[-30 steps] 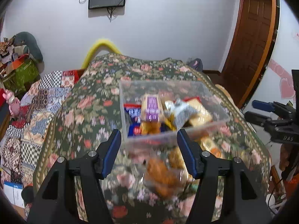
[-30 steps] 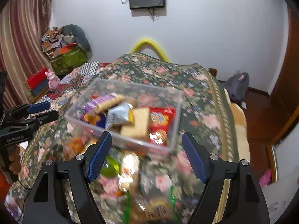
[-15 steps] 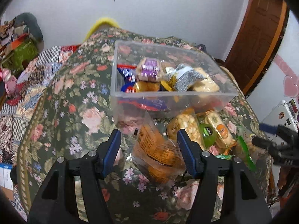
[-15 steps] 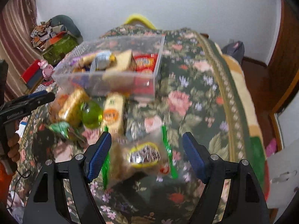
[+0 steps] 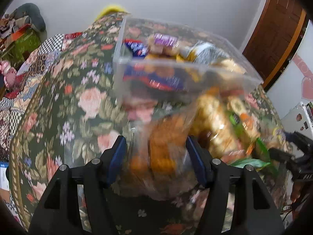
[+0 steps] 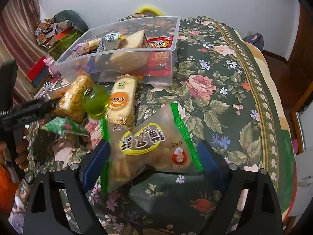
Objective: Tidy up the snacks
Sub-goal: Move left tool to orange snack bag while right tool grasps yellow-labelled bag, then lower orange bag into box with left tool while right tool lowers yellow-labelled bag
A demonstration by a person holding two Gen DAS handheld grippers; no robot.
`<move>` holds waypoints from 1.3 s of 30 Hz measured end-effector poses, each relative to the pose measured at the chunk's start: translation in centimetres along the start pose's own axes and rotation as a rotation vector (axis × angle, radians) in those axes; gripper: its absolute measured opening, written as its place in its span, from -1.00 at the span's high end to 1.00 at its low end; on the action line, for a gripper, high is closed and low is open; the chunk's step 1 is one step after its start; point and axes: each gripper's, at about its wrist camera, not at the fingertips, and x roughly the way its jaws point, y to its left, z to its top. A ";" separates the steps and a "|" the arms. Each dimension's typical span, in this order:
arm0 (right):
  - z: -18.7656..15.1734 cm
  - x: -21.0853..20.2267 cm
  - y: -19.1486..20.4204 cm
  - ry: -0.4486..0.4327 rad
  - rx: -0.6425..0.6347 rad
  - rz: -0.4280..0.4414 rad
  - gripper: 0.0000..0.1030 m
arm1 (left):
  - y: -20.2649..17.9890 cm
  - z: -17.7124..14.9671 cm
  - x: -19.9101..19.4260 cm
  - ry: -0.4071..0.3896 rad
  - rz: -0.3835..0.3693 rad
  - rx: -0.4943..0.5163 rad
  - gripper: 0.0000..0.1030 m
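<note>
A clear plastic box (image 6: 172,45) holding several snack packets stands on the floral cloth (image 6: 215,98). In front of it lie loose snacks: a cracker packet with an orange label (image 6: 121,101), a green round jelly (image 6: 95,101) and a golden snack packet (image 6: 72,99). My right gripper (image 6: 152,154) straddles a green-edged bag with a yellow oval label (image 6: 148,141); its jaws are opening and the pads stand off the bag. In the blurred left wrist view, my left gripper (image 5: 157,154) is open around a clear bag of orange snacks (image 5: 160,152), just before the box (image 5: 176,68).
A green wrapper (image 6: 62,127) lies left of the labelled bag. The left gripper (image 6: 49,103) and the hand (image 6: 19,148) holding it show at the left edge. The cloth's right half carries nothing. Clutter and a checked blanket (image 5: 49,45) lie beyond the left edge.
Both grippers have come down and tilted toward the cloth. The left one now straddles the orange-snack bag. The right jaws have widened around the green-edged bag.
</note>
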 end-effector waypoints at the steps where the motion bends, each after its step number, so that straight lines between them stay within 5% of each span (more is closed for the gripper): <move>1: 0.0 0.1 0.0 0.001 0.001 0.006 -0.78 | 0.2 -0.3 0.2 0.007 0.011 0.000 -0.23; 11: -0.1 1.3 0.9 0.021 0.003 0.061 -0.74 | 0.3 0.1 0.3 -0.028 0.023 0.040 -0.23; 16: -0.4 1.0 0.8 0.015 0.018 0.111 -0.42 | 0.8 0.5 1.4 -0.019 0.026 0.005 0.01; 25: -0.4 0.0 0.3 -0.006 0.018 0.120 0.01 | 0.0 -0.1 -1.1 -0.079 0.035 0.033 0.08; 39: 2.9 -4.2 0.3 -0.147 0.003 0.100 0.02 | -0.9 2.2 -6.8 -0.197 -0.009 0.036 0.09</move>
